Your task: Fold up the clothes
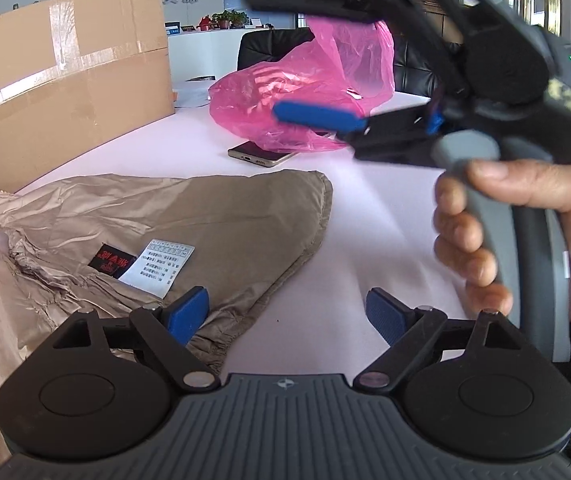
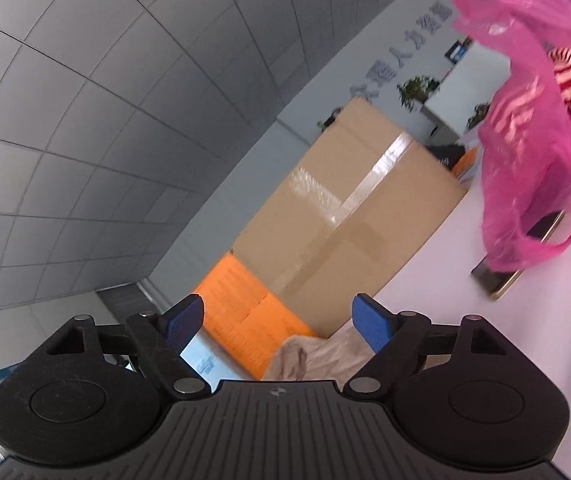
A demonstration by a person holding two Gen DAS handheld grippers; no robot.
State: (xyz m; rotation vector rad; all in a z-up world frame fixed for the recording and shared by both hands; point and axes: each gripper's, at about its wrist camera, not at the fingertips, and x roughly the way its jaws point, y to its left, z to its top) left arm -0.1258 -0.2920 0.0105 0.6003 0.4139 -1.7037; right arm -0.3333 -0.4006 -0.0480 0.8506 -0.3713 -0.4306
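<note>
Tan padded jacket [image 1: 157, 248] lay lining-up, crumpled, on the white worktop [image 1: 365, 216]. Left gripper [image 1: 287, 316] spread over its hem; right gripper [image 1: 317, 64] spread, raised, tilted near the pink plastic bag [image 1: 305, 92] — snag risk, and slippery lining might slide

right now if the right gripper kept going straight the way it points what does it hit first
Most likely the cardboard box. The right gripper is open and tilted, raised above the tan garment, with the box filling the gap between its fingers. Depth is unclear, so the orange object beside the box could come first.
</note>
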